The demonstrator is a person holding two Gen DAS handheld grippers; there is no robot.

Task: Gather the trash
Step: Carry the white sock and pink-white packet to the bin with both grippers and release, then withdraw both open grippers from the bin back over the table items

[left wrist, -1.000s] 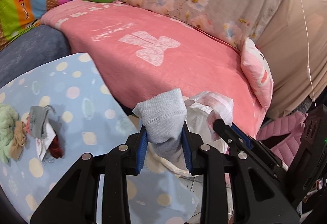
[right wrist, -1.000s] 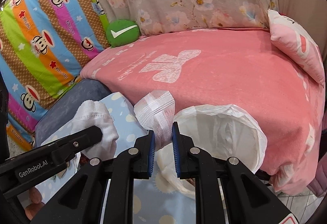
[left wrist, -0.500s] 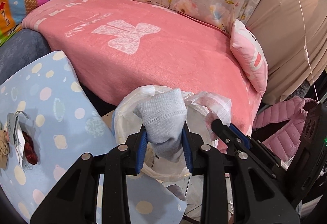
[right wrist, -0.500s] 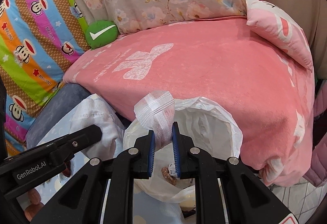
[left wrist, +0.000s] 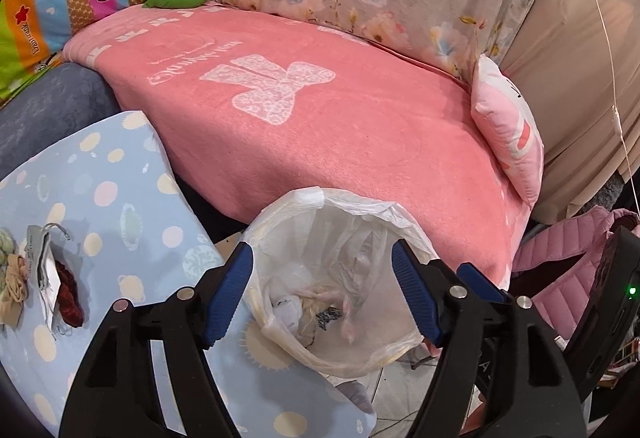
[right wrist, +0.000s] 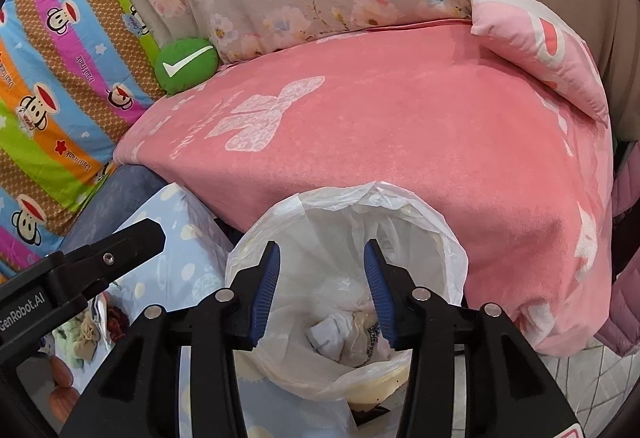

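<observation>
Hanging over the bin (left wrist: 332, 278), both grippers point down into its mouth, and the dropped trash (right wrist: 344, 330) lies at the bottom of the white liner. The left gripper (left wrist: 322, 294) has its jaws opening, with nothing between them; the right gripper (right wrist: 322, 294) is opening too, also empty. More trash (left wrist: 44, 286) waits on the dotted blue cloth (left wrist: 104, 174), far left of the bin: a grey tag, a dark red scrap and a pale green lump, lying close together. This pile is on the left gripper's side, so that hand seems the nearer one for the next pick. Between bin and pile the cloth is bare, so nothing blocks the way. Behind the bin stands the pink sofa (left wrist: 320, 126), near its far rim.
</observation>
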